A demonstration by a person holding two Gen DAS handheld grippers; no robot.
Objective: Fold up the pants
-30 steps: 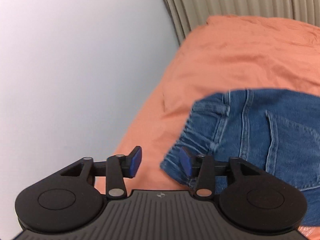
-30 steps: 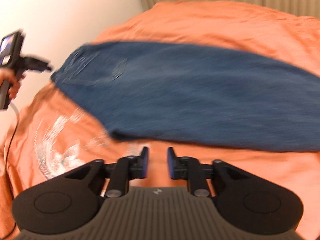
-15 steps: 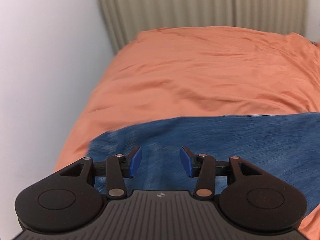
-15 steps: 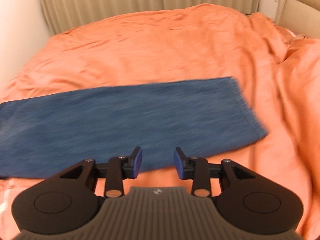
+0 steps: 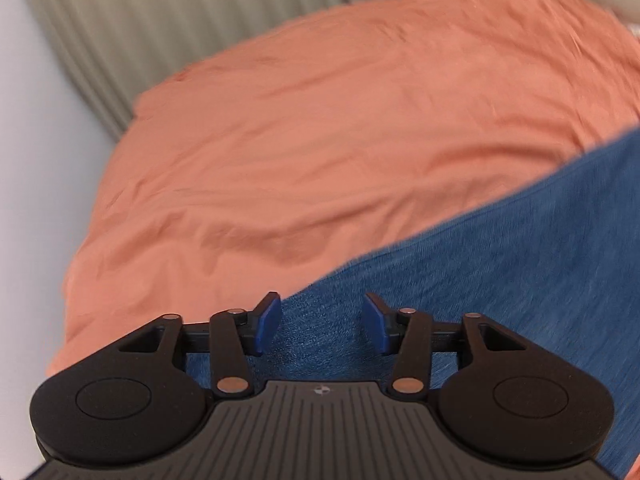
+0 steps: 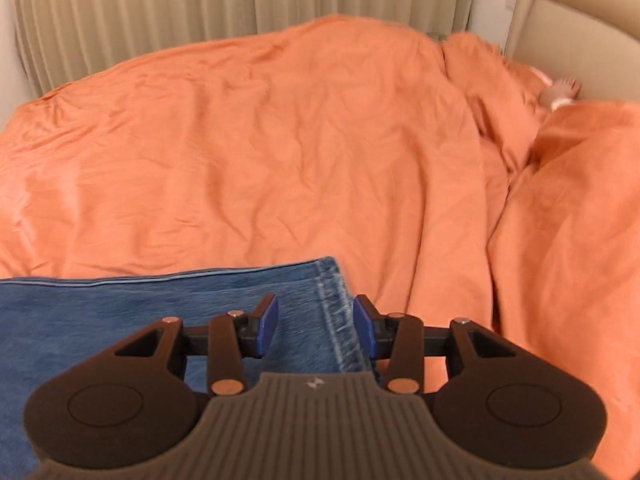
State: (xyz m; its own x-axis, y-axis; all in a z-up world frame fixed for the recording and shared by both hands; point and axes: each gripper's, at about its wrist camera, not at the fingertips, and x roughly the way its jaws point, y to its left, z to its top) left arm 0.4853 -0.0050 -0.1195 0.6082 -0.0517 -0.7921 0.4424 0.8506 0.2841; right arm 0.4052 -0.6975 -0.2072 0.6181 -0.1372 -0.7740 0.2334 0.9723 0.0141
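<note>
Right wrist view: one bed under a rumpled orange duvet (image 6: 280,152), ribbed beige curtain (image 6: 160,12) behind. One pair of blue denim pants (image 6: 120,312) flat on the duvet, stitched hem (image 6: 334,312) toward the right. Right gripper (image 6: 316,326) angled down over that hem, fingers (image 6: 267,326) opening, gripping nothing. Left gripper (image 5: 320,326) likewise tilted down above denim, fingers (image 5: 267,326) spreading, empty.

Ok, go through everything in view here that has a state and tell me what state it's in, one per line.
jeans: lying flat on the bed, hem at the right gripper.
duvet: spread out, creased.
left gripper: jaws opening, empty, over the denim.
right gripper: jaws opening, empty, over the hem.
curtain: drawn.
</note>
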